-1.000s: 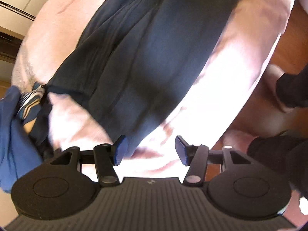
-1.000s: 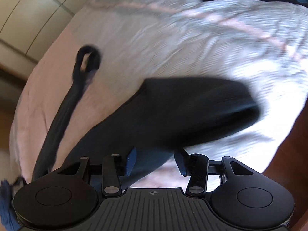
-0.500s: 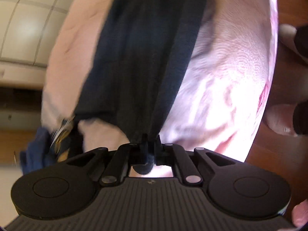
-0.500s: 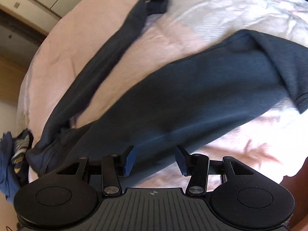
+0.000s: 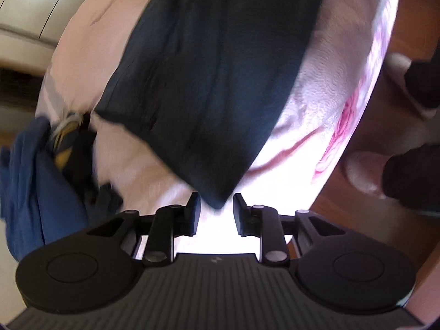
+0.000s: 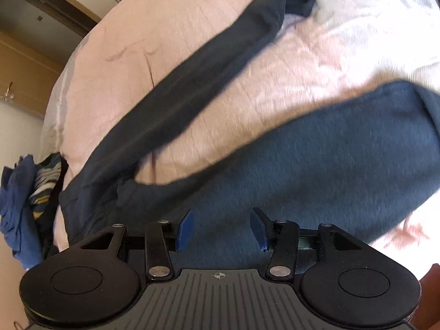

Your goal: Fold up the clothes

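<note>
A dark navy garment (image 5: 214,82) lies spread on the pink bed cover (image 5: 316,96). Its pointed lower corner reaches down between the tips of my left gripper (image 5: 217,206), whose jaws are opening; the pads stand clear of the cloth on both sides. In the right wrist view the same garment (image 6: 302,165) fills the lower right. One long sleeve (image 6: 206,82) runs diagonally up to its cuff at the top. My right gripper (image 6: 222,222) hovers open just above the garment's body, nothing between its fingers.
A heap of blue and striped clothes (image 5: 24,192) sits at the bed's left edge, also seen in the right wrist view (image 6: 16,192). Wooden floor (image 5: 385,206) lies to the right, with a person's slippered feet (image 5: 363,170) beside the bed. Cabinets (image 6: 24,82) stand behind.
My left gripper shut on the garment's corner half a second ago and has since parted its jaws. My right gripper has slid across the garment, and the sleeve now looms larger.
</note>
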Demonstrator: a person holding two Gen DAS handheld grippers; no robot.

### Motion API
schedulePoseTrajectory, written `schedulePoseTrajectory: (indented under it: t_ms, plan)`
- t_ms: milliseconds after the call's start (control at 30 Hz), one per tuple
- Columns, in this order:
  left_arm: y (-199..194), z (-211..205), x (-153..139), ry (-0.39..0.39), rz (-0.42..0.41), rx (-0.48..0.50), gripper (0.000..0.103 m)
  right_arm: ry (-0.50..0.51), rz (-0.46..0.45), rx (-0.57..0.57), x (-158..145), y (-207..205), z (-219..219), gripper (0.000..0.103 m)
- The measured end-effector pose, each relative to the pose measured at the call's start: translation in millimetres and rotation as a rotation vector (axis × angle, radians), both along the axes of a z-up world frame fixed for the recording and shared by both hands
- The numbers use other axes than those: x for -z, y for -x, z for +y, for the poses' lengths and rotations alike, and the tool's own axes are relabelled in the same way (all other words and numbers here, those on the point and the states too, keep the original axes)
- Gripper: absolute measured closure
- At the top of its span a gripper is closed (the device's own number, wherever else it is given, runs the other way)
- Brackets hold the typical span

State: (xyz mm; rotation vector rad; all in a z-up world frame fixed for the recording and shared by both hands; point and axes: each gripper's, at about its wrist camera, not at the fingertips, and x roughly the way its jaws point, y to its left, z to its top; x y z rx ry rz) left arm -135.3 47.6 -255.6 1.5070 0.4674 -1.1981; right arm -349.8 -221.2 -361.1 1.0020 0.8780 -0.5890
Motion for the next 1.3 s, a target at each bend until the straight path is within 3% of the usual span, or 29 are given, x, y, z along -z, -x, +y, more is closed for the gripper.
schedulePoseTrajectory:
  t_ms: [167,267,433,567,733,867,900,933,967,1067,1133,1200,1233,1267,1300]
  plan:
    - [-37.3,-9.1,-37.7,0.084,0.015,-0.023,0.079,0.074,-0.002,0.053,-10.9,-16.1,-23.1,0.052]
    - [-52.0,-47.3,-46.1,0.114,0.001,-0.002,0.078,0.126,-0.021,0.067,-21.7,-20.5,-46.6,0.051]
    - [-33.5,-133.6,-46.5,0.155,-0.005,0.016,0.074,0.143,-0.097,0.141,-19.3,-17.6,-125.1,0.043]
    - [3.0,-207.4,-34.2,0.139,0.009,0.02,0.069,0.048,-0.226,0.245,14.0,-14.9,-218.9,0.031]
    - [60.2,-274.6,-19.4,0.088,0.041,0.095,0.067,-0.137,-0.376,0.334,79.7,-30.5,-319.4,0.031]
    - [83.9,-305.3,-16.7,0.055,0.056,0.129,0.066,-0.326,-0.527,0.449,125.4,-36.2,-367.3,0.035]
    - [87.5,-311.9,-16.6,0.047,0.06,0.13,0.066,-0.306,-0.525,0.47,123.6,-34.1,-376.1,0.048]
    - [88.7,-315.8,-17.7,0.044,0.063,0.128,0.066,-0.272,-0.521,0.476,117.4,-31.9,-384.5,0.089]
    - [90.3,-318.1,-20.0,0.042,0.063,0.126,0.066,-0.2,-0.526,0.454,101.9,-29.0,-391.6,0.091]
    - [86.8,-327.9,-20.3,0.037,0.072,0.097,0.066,0.069,-0.616,0.293,46.1,-20.1,-396.2,0.091]
    - [83.4,-335.4,-15.4,0.026,0.082,0.073,0.066,0.19,-0.637,0.226,28.5,-12.4,-393.7,0.091]
    - [84.1,-338.4,-7.9,0.017,0.091,0.064,0.066,0.174,-0.563,0.263,46.9,-3.7,-396.2,0.088]
    - [84.7,-339.6,-4.7,0.012,0.095,0.062,0.066,0.149,-0.513,0.297,58.7,1.6,-397.3,0.069]
    - [86.6,-339.4,-4.1,0.01,0.094,0.072,0.066,0.117,-0.462,0.343,70.0,8.0,-397.3,0.061]
    - [88.3,-339.3,-3.5,0.008,0.092,0.081,0.065,0.085,-0.411,0.389,81.3,14.4,-397.3,0.061]
